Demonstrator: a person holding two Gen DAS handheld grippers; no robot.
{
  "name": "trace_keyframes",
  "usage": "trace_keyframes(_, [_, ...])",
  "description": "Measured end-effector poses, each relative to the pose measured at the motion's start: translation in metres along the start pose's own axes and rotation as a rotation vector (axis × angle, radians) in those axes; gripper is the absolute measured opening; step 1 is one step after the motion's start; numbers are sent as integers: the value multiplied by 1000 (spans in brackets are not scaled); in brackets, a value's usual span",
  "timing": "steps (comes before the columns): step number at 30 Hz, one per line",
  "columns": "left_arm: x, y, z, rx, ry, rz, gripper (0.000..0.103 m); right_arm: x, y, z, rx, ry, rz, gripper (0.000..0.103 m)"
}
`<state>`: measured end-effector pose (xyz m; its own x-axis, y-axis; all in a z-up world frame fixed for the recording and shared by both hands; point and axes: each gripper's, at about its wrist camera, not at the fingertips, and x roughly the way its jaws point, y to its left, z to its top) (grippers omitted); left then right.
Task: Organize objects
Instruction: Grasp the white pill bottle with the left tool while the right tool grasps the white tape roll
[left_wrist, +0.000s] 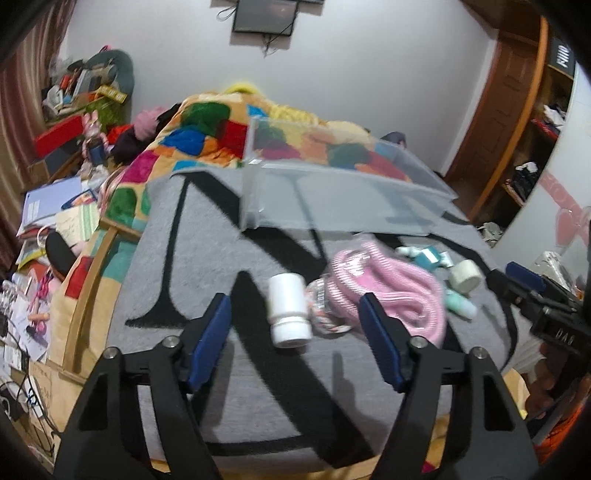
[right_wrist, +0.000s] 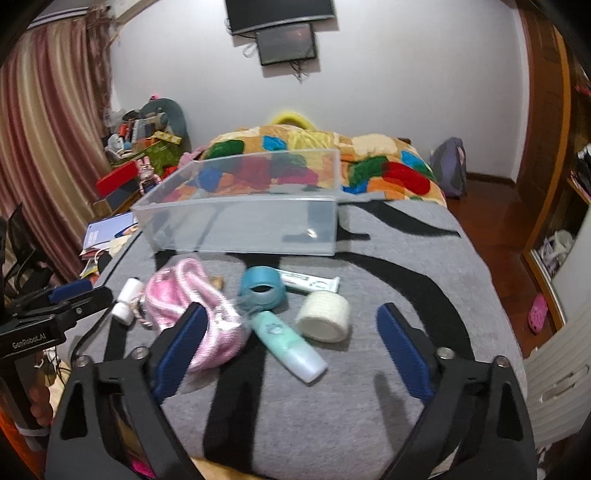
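Blue rubbery pads line both pairs of black plastic fingers, and both pairs stand wide apart, gripping nothing. Left gripper hovers low over the bed, its gap framing a white plastic bottle, cylindrical with a stepped cap end, lying on its side. Touching that bottle: a clear crinkled bag holding coiled pink ribbed tubing. Right gripper hangs above a mint-green squeeze bottle, smooth, tapered, lying flat. Just beside it, a cream roll of woven tape; behind it, a teal tape ring and a flat white tube. All of it rests on a grey fuzzy blanket with broad black lettering. Farther back on the blanket sits a clear rectangular plastic bin, open-topped, nothing visible inside. Beyond it, a plush patchwork quilt in many colours.
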<state>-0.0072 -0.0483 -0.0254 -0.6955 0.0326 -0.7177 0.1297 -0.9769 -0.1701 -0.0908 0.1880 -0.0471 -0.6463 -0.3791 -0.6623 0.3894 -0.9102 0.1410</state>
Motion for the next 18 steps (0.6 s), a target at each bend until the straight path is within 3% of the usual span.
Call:
trace_keyframes(5, [19,12,-2,-32,52,12,51,19,-20,2,66,48,-9,64])
trace_keyframes(10, [33,13,3,-34,66,11,48,36,-23,3,70,83,-15,52])
trace_keyframes(14, [44,15,5,-26,82,15,39,47,-22,2,68,104,-14,39])
trace_keyframes(16, [49,15,4,-26,82,25,29,50,-24,1,71,108,-13,38])
trace_keyframes(18, [47,15,5,-21,72,30,29,48,-25,1,73,98,-14,38])
